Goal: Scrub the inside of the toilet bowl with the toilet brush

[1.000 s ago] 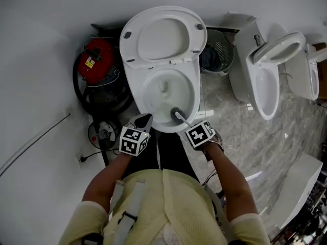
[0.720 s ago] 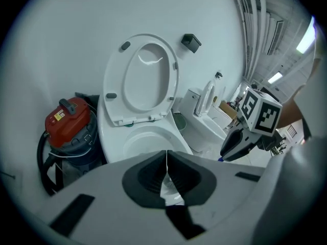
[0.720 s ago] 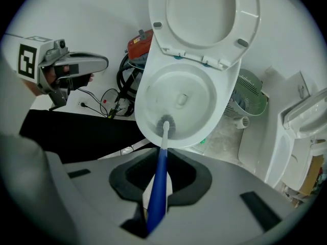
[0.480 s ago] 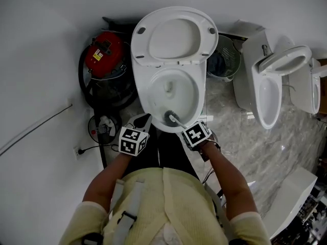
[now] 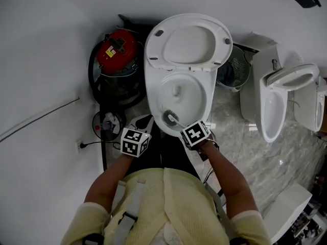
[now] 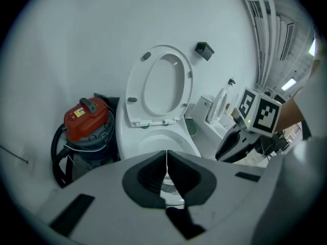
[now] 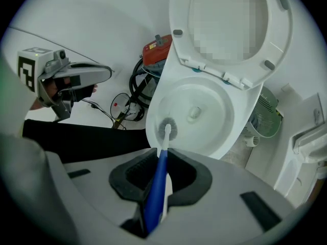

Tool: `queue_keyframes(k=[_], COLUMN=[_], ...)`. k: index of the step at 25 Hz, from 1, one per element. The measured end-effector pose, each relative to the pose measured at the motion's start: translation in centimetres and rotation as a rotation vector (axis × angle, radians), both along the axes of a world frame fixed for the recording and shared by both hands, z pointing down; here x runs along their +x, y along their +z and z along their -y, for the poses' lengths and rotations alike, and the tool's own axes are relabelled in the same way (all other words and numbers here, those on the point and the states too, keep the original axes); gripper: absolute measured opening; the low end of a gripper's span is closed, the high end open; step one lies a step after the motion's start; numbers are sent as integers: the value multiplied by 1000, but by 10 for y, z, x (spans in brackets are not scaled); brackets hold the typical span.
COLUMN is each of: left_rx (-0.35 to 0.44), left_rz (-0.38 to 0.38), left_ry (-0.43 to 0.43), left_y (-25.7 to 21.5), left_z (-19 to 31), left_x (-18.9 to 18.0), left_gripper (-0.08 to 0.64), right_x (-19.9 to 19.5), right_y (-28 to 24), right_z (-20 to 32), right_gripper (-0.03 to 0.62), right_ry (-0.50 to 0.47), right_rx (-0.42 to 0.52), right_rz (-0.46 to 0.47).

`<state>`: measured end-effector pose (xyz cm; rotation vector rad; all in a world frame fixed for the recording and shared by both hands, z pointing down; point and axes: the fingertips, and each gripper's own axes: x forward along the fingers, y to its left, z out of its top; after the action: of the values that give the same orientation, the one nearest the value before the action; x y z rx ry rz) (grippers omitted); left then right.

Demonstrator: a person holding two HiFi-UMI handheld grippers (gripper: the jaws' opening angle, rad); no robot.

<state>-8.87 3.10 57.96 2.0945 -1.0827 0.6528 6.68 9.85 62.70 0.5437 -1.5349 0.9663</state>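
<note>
Scrubbing under way: right tool (image 7: 161, 167) clamped on brush (image 7: 164, 137), bristles against bowl (image 7: 219, 114) wall at 7 o'clock. Left tool (image 6: 166, 175) clenched, empty, outside rim. Next, likely: sweep bristles round the wall, holding pressure.

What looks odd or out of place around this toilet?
A red vacuum cleaner sits beside the toilet, and a second toilet stands close by on its other side, unusual for a bathroom. Nothing looks spilled or broken.
</note>
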Motion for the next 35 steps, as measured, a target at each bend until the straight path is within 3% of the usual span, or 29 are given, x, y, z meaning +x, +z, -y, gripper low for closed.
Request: queue_keyframes(k=[12, 27, 32, 35], left_rx=[-2, 0, -1, -2], left_rz=[26, 29, 30, 30], left_ry=[-61, -50, -42, -37], left_y=[-6, -12, -14, -16], left_z=[12, 46, 59, 68], left_x=[-25, -29, -26, -25], left_gripper=[15, 15, 15, 15], right_x=[-30, -52, -50, -42], right_y=[-1, -2, -8, -4], right_z=[41, 109, 129, 130], right_gripper=[72, 72, 72, 72], right_ry=[14, 77, 77, 108], right_rx=[19, 115, 144, 104], right_rz=[58, 115, 109, 75])
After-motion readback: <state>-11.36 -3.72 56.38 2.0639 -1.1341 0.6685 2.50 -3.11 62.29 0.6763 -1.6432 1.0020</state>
